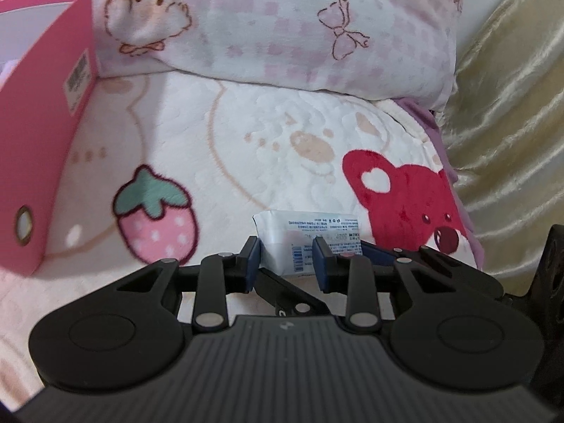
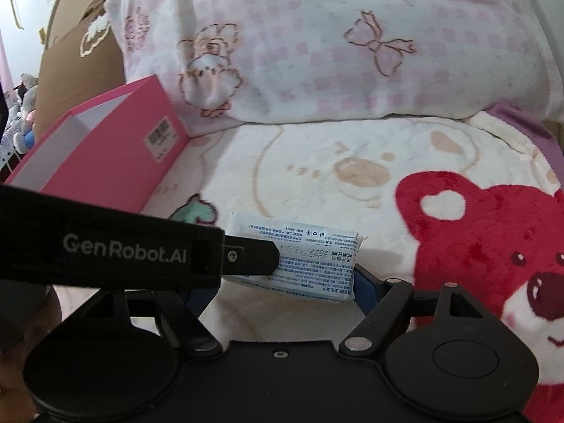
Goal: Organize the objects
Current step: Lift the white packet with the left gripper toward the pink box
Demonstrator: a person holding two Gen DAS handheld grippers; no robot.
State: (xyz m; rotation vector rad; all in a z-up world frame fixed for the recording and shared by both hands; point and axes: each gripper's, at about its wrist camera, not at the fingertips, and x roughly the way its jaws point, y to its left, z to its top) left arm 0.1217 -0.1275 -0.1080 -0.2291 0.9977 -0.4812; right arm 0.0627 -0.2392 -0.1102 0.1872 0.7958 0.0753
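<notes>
A white packet (image 1: 310, 229) printed with small blue text hangs low over the blanket. My left gripper (image 1: 288, 259) is shut on it, one blue pad on each face. In the right wrist view the same packet (image 2: 317, 257) lies lengthwise between the jaws of my right gripper (image 2: 282, 282), which stand wide. The right blue pad (image 2: 366, 278) presses against the packet's end. The other pad is hidden behind the left gripper's finger (image 2: 253, 255), which reaches in from the left. An open pink box (image 1: 46, 134) (image 2: 116, 162) stands to the left of both grippers.
A cream blanket (image 1: 246, 141) with a strawberry and a red bear covers the bed. A pink checked pillow (image 1: 282, 24) lies behind it. Gold fabric (image 1: 511, 105) hangs at the right. A brown cardboard panel (image 2: 77, 70) stands behind the pink box.
</notes>
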